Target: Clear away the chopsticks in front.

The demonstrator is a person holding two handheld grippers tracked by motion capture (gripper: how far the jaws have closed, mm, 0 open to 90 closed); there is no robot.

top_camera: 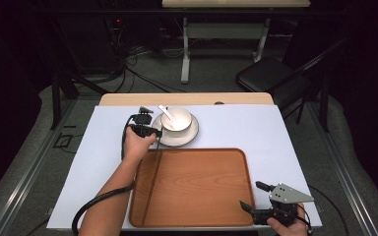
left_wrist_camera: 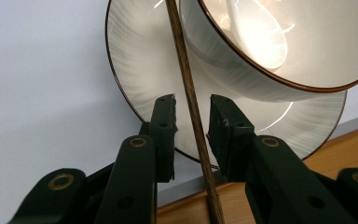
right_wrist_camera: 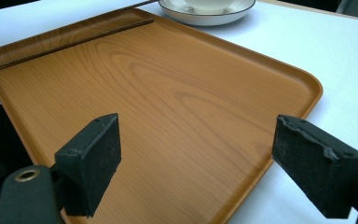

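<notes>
A thin wooden chopstick [left_wrist_camera: 179,46] leans across the rim of a white brown-edged plate [left_wrist_camera: 140,70] that holds a white bowl [left_wrist_camera: 223,60] with a white spoon [left_wrist_camera: 256,32] in it. My left gripper [left_wrist_camera: 191,100] straddles that stick, its jaws narrowly open with a small gap on each side. From above, the left gripper [top_camera: 152,132] sits at the plate's [top_camera: 189,135] left front edge. A second chopstick [right_wrist_camera: 74,44] lies along the left side of the wooden tray [right_wrist_camera: 182,93]. My right gripper [right_wrist_camera: 200,140] hovers wide open and empty over the tray's [top_camera: 202,187] front right corner.
The table has a white cover [top_camera: 103,162], with the plate just behind the tray. On the floor beyond are a black folding chair [top_camera: 263,76], another table's legs [top_camera: 184,54] and loose cables [top_camera: 128,64].
</notes>
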